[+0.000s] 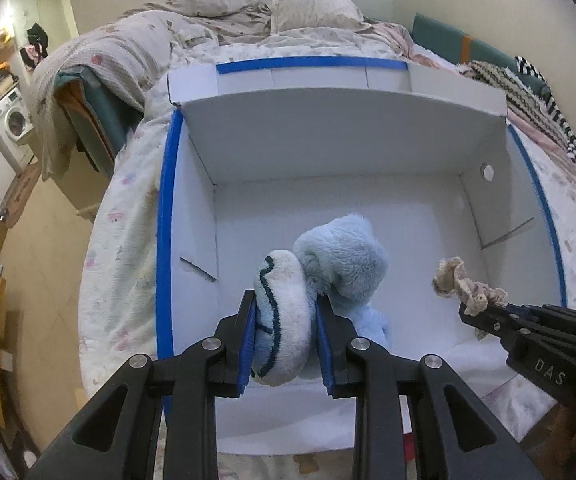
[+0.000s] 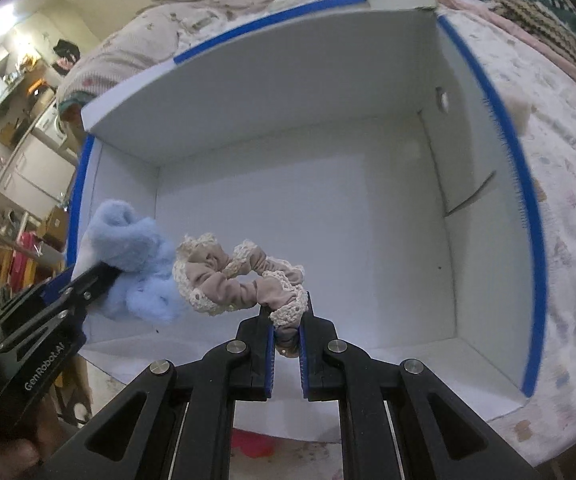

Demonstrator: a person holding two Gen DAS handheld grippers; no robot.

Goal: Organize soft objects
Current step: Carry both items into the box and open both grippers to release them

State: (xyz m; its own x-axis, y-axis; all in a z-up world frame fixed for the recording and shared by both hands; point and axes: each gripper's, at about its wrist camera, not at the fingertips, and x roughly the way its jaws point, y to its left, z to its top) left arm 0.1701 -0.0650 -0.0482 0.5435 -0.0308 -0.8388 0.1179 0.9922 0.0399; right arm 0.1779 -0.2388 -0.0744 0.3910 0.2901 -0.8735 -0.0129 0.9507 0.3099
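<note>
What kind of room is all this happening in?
Most likely a bedroom in a small home, perhaps a studio flat. A white box sits on a bed with a rumpled quilt and pillow, and a washing machine stands off to the left.

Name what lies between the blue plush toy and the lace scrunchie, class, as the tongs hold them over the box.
Nothing: in the left wrist view only bare white box floor shows between the plush toy and scrunchie.

Washing machine (image 1: pixel 16 122) far left; striped knit blanket (image 1: pixel 543 108) on bed, right.
</note>
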